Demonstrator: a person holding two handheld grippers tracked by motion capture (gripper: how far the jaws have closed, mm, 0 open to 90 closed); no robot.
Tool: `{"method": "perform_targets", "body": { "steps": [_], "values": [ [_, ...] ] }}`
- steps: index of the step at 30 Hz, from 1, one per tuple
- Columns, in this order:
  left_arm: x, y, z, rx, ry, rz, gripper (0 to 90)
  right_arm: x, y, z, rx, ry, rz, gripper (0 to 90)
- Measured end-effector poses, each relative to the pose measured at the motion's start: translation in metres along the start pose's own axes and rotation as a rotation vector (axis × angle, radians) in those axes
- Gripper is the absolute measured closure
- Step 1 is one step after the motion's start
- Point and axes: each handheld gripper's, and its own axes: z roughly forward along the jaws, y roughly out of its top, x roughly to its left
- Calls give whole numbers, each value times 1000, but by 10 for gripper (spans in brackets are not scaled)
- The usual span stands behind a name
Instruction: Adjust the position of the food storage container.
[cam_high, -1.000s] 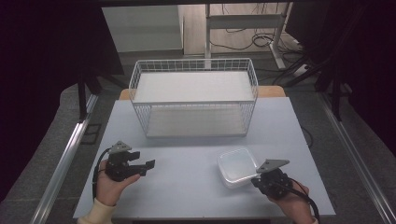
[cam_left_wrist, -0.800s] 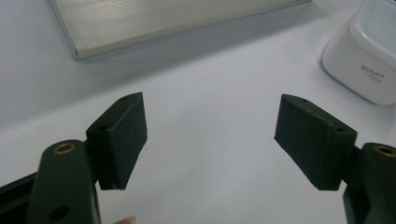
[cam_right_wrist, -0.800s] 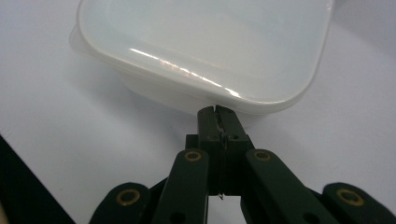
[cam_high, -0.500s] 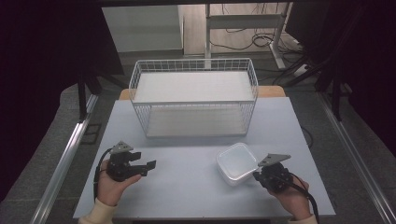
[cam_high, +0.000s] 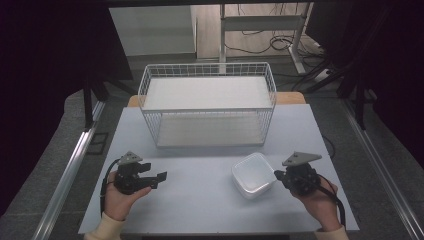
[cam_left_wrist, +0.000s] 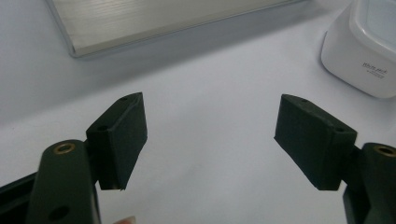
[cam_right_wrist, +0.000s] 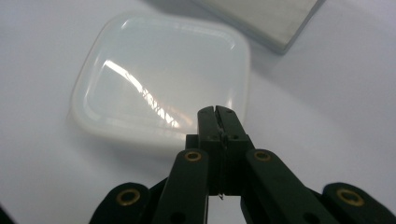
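White container (cam_high: 253, 175), white wire basket (cam_high: 207, 102)

The table (cam_high: 210, 200) is pale grey and matte. A white wire basket (cam_high: 207, 107) stands at its far middle. A white lidded box (cam_high: 253, 175) lies near the front right.

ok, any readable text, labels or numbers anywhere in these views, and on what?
One small grey print on the side of the white container, in the left gripper view: too small and blurred to read for certain.
Nothing readable on the wire basket, the table or either pair of tongs.
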Motion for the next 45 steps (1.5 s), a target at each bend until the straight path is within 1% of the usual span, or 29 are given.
{"method": "perform_targets", "body": {
  "steps": [1, 2, 3, 4, 5, 6, 7, 8, 10, 11, 12, 14, 16, 17, 19, 20, 25, 28, 29, 31, 32, 33, 34, 36, 37, 38, 42, 43, 45],
  "values": [
    [-1, 0, 0, 1, 0, -3, 252, 0, 0, 0, 0, 0, 0, 899],
    [-1, 0, 0, 1, 0, -2, 252, -5, 4, 2, -6, 2, 10, 899],
    [-1, 0, 0, 1, -1, 1, 252, -18, 13, 10, -15, -13, 41, 899],
    [-1, 0, 0, 1, -2, 1, 252, -22, 16, 13, -17, -16, 50, 899],
    [-1, 0, 0, 1, -2, 1, 252, -22, 16, 13, -17, -16, 50, 899],
    [-1, 0, 0, 1, 1, -1, 252, -32, 25, 26, -13, -12, 72, 899],
    [-1, 0, 0, 1, 1, -2, 252, -32, 25, 26, -13, -12, 72, 899],
    [-1, 0, 0, 1, 2, -3, 252, -35, 28, 31, -9, -11, 75, 899],
    [1, 0, 0, 1, 3, -1, 252, -41, 35, 46, 14, -13, 83, 899],
    [1, 0, 0, 1, 3, -1, 252, -46, 38, 57, 31, -15, 86, 899],
    [1, 0, 0, 1, 3, -1, 252, -46, 38, 57, 31, -15, 86, 899],
    [2, 0, 0, 2, 3, -3, 252, -49, 41, 67, 54, -7, 88, 899],
    [2, 0, 0, 2, 2, -1, 252, -49, 41, 70, 61, -3, 88, 899],
    [1, 0, 1, 2, 2, 1, 252, -48, 42, 74, 72, 4, 82, 899],
    [1, 0, 1, 2, 2, 0, 252, -47, 42, 76, 73, 7, 78, 900],
    [0, 0, 1, 2, 1, -1, 252, -47, 43, 78, 76, 16, 72, 899],
    [-1, 0, 2, 5, 0, 4, 252, -44, 45, 82, 96, 11, 57, 900],
    [0, 0, 2, 4, -1, 2, 252, -41, 47, 83, 92, 15, 43, 900],
    [0, 0, 2, 4, -1, 2, 252, -39, 49, 84, 88, 22, 27, 900],
    [0, 0, 2, 4, -1, 2, 252, -35, 52, 85, 88, 31, 11, 900],
    [0, 0, 2, 5, 0, 3, 252, -29, 55, 87, 89, 44, -11, 900],
    [0, 0, 2, 6, -1, 4, 252, -26, 57, 89, 89, 51, -25, 900],
    [0, 0, 2, 7, -1, 5, 252, -26, 57, 89, 89, 51, -25, 900],
    [-1, 0, 3, 8, -1, 4, 252, -20, 61, 92, 92, 67, -50, 900],
    [-1, 0, 3, 8, -1, 5, 251, -16, 63, 94, 89, 83, -62, 900],
    [-1, -1, 3, 9, -1, 5, 251, -10, 66, 98, 95, 103, -87, 900],
    [0, -1, 3, 10, -2, 4, 251, -2, 71, 101, 97, 120, -108, 900],
    [0, -1, 3, 9, -2, 3, 251, 4, 74, 104, 96, 144, -130, 900],
    [0, -1, 3, 8, -3, 5, 252, 11, 77, 106, 98, 166, -152, 900]
  ]
}}
